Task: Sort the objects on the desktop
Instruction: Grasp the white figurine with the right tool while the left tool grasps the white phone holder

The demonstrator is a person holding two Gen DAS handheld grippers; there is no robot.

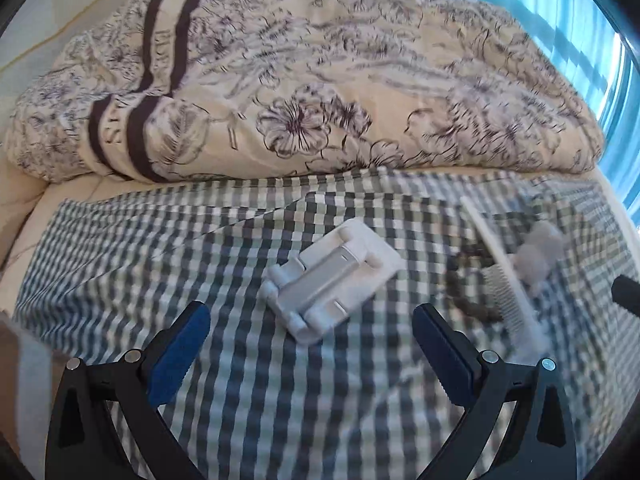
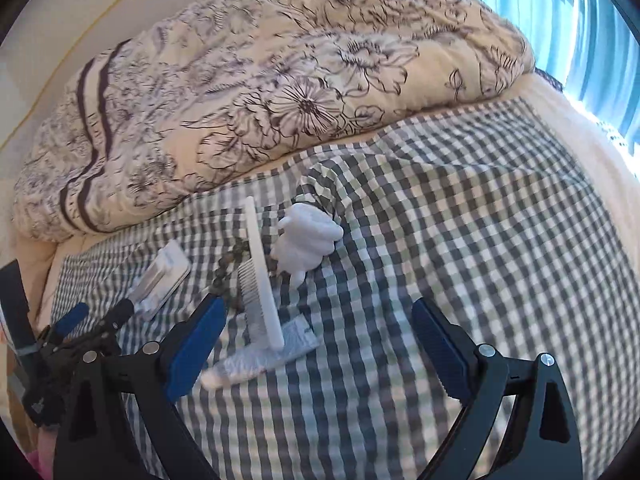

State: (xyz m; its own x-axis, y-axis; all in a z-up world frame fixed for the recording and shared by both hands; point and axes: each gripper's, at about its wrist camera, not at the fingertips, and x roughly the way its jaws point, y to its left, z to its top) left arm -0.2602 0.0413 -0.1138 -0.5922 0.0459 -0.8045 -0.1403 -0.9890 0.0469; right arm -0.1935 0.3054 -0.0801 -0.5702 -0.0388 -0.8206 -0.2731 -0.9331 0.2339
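The left gripper (image 1: 312, 354) hangs low over the checked cloth (image 1: 240, 400), its jaws wide apart and holding nothing; the blue pads (image 1: 180, 354) stand on either side of bare gingham. Just past its fingertips, near the middle of the cloth, lies a white folding phone stand (image 1: 332, 276), flat and turned at a slant. The right gripper (image 2: 316, 354) hovers over the same cloth, jaws likewise spread and empty. Just beyond its left finger lies a small white packet (image 2: 260, 354), and a white comb (image 2: 259, 276) rests with its near end on that packet, its spine running away toward the cloth's far edge, teeth facing left. A string of dark beads (image 2: 224, 270) curls to the left of the comb and passes under it. To the right of the comb, touching or nearly touching it, lies a small white plush toy (image 2: 306, 242), beside a raised fold in the cloth. In the left wrist view the comb, beads and toy are blurred. Along the cloth's far edge a bunched floral quilt (image 1: 320, 80) with dark stripes is heaped, and beyond it, at the far right, hangs a blue curtain (image 2: 560, 12).
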